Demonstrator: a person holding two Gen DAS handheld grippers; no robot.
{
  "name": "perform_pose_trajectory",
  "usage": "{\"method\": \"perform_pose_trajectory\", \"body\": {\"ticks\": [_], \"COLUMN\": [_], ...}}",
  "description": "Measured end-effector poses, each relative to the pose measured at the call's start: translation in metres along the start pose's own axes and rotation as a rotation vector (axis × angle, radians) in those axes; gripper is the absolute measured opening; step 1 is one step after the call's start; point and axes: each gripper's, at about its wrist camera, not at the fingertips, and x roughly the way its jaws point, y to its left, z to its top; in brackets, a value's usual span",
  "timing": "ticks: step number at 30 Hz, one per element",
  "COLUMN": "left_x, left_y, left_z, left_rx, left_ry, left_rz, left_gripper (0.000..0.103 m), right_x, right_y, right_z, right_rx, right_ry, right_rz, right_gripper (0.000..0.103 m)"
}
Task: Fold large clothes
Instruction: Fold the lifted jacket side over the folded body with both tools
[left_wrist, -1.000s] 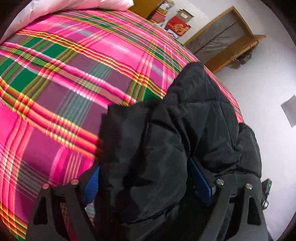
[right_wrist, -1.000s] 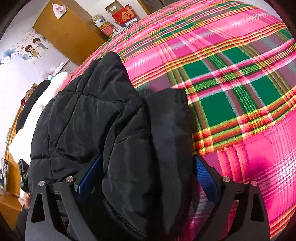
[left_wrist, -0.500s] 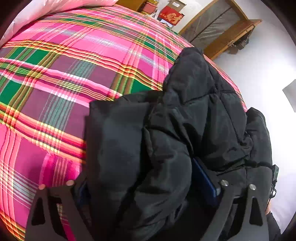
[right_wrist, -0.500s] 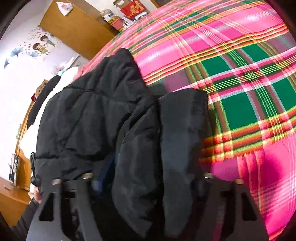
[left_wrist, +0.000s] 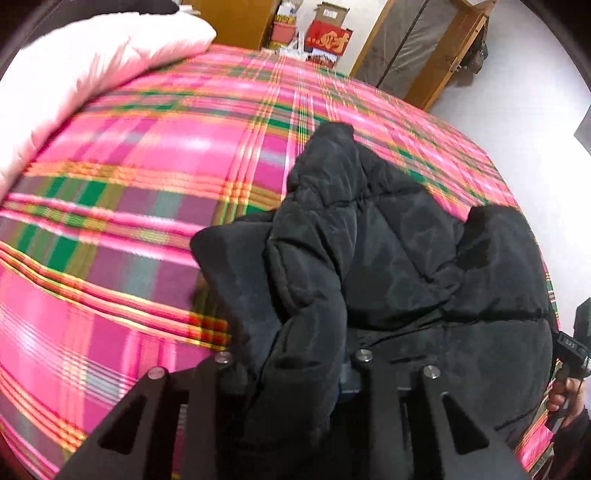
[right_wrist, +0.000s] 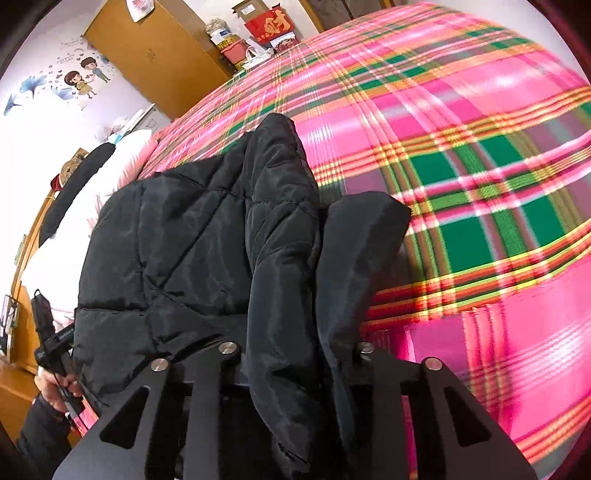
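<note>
A black puffer jacket (left_wrist: 388, 240) lies bunched on a bed with a pink and green plaid blanket (left_wrist: 147, 184). My left gripper (left_wrist: 291, 365) has a thick fold of the jacket's near edge between its fingers, and its jaws are closing on it. In the right wrist view the same jacket (right_wrist: 192, 236) fills the left half, with a smooth flap (right_wrist: 354, 251) hanging toward the plaid blanket (right_wrist: 480, 184). My right gripper (right_wrist: 295, 350) pinches another fold at the near edge, its jaws also closing. The pads are buried in fabric.
A pale pink quilt (left_wrist: 74, 74) lies at the bed's far left; it shows white (right_wrist: 74, 206) beside the jacket. A wooden wardrobe (right_wrist: 147, 59), red boxes (right_wrist: 269, 24) and a wooden door frame (left_wrist: 424, 55) stand beyond the bed. A person's hand (right_wrist: 51, 380) grips a handle.
Both grippers went from wide open around the jacket's edge to pinched on folds of it. Both have risen, lifting the near edge, and more of the room shows.
</note>
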Motion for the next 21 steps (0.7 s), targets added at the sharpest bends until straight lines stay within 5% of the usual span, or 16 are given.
{"method": "perform_pose_trajectory", "body": {"ticks": [12,21], "left_x": [-0.072,-0.122], "left_y": [-0.019,-0.023], "left_z": [0.013,-0.015], "left_rx": [0.011,0.004], "left_ry": [-0.068,-0.100], "left_rz": [-0.020,-0.045], "left_gripper": [0.027,0.027], "right_x": [-0.068,-0.111], "right_y": [0.021,0.036], "right_z": [-0.002,-0.022], "right_rx": [-0.037,-0.048], "right_ry": [-0.048,-0.056], "right_rz": [0.008,0.027], "right_gripper": [0.023,0.023]}}
